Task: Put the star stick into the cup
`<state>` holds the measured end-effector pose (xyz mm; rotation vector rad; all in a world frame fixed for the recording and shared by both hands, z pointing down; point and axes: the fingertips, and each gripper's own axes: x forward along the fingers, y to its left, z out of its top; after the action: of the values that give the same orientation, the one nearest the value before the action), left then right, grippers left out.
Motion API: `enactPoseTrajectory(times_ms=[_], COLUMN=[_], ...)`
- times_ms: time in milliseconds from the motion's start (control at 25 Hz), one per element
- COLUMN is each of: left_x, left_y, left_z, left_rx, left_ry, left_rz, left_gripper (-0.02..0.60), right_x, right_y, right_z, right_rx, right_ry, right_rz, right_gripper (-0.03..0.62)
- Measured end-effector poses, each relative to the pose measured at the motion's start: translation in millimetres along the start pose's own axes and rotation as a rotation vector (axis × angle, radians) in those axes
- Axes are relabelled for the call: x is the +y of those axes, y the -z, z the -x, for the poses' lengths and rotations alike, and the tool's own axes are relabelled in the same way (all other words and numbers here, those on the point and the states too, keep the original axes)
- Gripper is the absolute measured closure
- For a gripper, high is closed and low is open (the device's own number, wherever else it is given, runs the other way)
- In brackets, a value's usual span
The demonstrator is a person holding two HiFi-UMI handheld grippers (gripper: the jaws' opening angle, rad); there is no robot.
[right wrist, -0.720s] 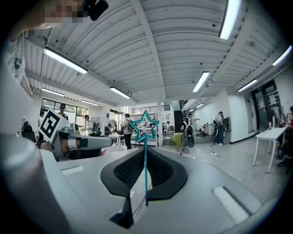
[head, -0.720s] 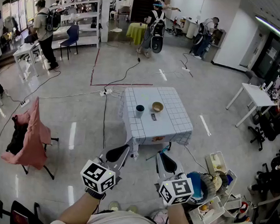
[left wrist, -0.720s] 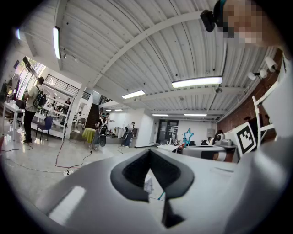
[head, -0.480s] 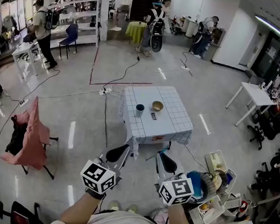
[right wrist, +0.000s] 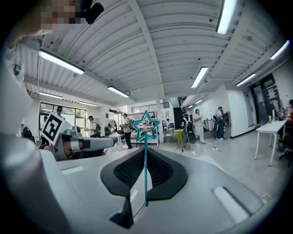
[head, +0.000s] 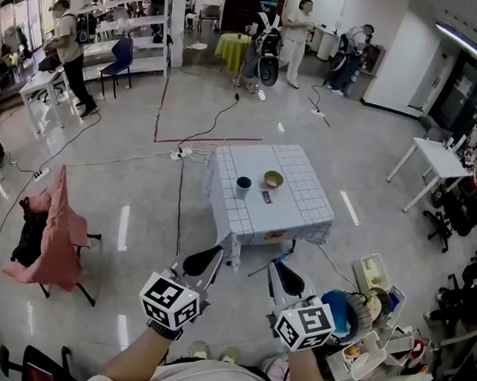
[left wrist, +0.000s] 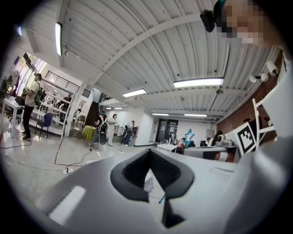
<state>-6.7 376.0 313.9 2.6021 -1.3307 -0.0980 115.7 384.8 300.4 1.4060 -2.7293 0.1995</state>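
Observation:
The star stick (right wrist: 145, 126) is a thin teal rod with an outlined star on top. It stands upright between the jaws of my right gripper (right wrist: 145, 155), which is shut on it. In the left gripper view the star (left wrist: 189, 135) shows off to the right. My left gripper (left wrist: 150, 160) is shut with nothing in it. In the head view both grippers, left (head: 202, 262) and right (head: 286, 276), hang over the floor, well short of the table (head: 294, 215). The dark cup (head: 244, 187) stands upright on the table's left part.
A tan bowl (head: 273, 180) and a small dark object (head: 265, 197) sit right of the cup. A chair with pink cloth (head: 50, 228) stands at left, and crates of clutter (head: 368, 319) at right. Cables (head: 180, 189) lie on the floor. Several people stand far behind.
The table has shifted slightly right and down in the head view. Both grippers keep their pose, and the right one still holds the stick.

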Motion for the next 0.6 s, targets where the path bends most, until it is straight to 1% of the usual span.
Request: enactPoseTrajectory(times_ms=[200,440,600], left_x=[14.6,29.0,39.4], left_y=[2.4,-0.1,3.7], left_z=[3.2,10.9,11.0], left_rx=[0.003,0.007,0.015], left_ry=[0.005,0.017,0.019], left_rz=[0.002,-0.008,-0.006], left_gripper=[0.575,0.575,0.575], right_x=[7.8,20.0,20.8], right_y=[2.1,0.4,5.0], right_z=[-10.1,-19.5,-27.9], right_rx=[-0.009,-0.02,-0.02], right_ry=[0.003,0.026,0.038], right_rz=[-0.003,-0.006,-0.017], right_gripper=[0.565,0.565,0.565])
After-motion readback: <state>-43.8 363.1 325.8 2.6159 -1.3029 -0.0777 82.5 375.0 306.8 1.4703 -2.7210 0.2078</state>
